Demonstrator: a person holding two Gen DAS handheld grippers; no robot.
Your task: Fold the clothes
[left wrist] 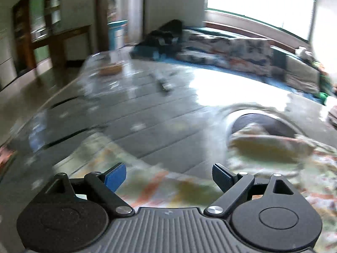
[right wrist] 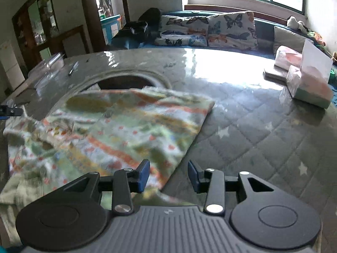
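A patterned garment point(right wrist: 118, 130) in green, white and orange lies spread on the quilted grey table cover point(right wrist: 263, 130), partly over a round hole point(right wrist: 126, 82) in the table. My right gripper point(right wrist: 168, 176) hovers open over the garment's near right corner, with nothing between its blue pads. In the blurred left wrist view the same garment point(left wrist: 273, 168) lies below and to the right, and my left gripper point(left wrist: 169, 177) stands wide open above its edge, empty. The tip of the left gripper point(right wrist: 10, 111) shows at the left edge of the right wrist view.
Pink and green boxes point(right wrist: 309, 88) with a white card stand at the table's right side. A pen point(right wrist: 72, 68) and clear plastic lie at the far left. Butterfly-print pillows point(right wrist: 210, 31) line a bench under the window. A small tool point(left wrist: 165, 83) lies mid-table.
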